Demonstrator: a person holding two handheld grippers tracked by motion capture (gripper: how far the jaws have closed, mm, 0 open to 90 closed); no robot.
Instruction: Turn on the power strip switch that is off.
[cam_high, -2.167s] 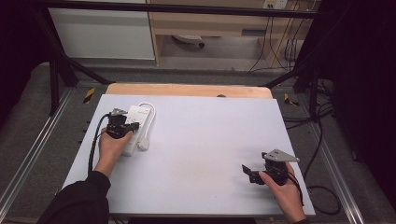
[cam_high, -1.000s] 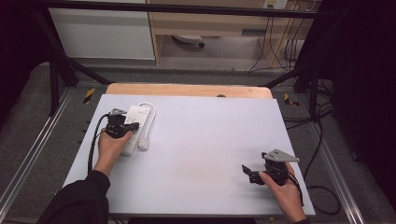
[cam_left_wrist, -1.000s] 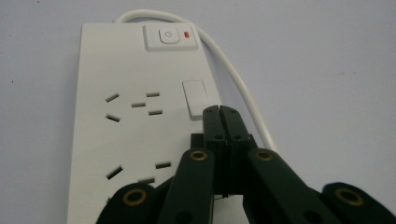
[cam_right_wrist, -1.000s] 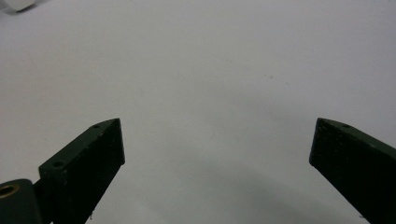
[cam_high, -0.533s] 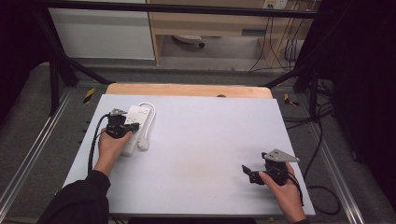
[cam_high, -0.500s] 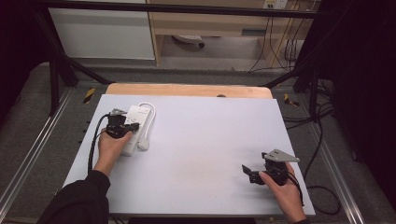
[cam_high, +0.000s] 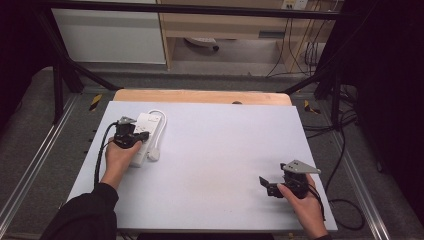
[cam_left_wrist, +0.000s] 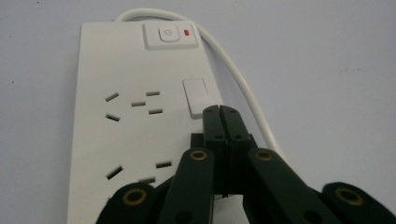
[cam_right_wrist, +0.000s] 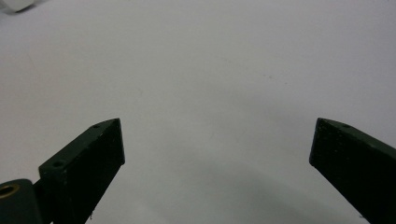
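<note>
Resting on the far left part of the white surface (cam_high: 215, 165), a white power strip (cam_left_wrist: 140, 121) was seen with its cord (cam_left_wrist: 243, 88) curving off beside it. The left gripper (cam_left_wrist: 220, 112) was held low over the strip, its fingers pressed together on nothing, their tips just short of a small white rocker switch (cam_left_wrist: 196, 97). The step in hand was judged to be the pressing of that switch; a short, steady push forward and down would be called for. The right gripper (cam_high: 270, 186) was held well apart, near the surface's right edge, its fingers spread wide and empty
</note>
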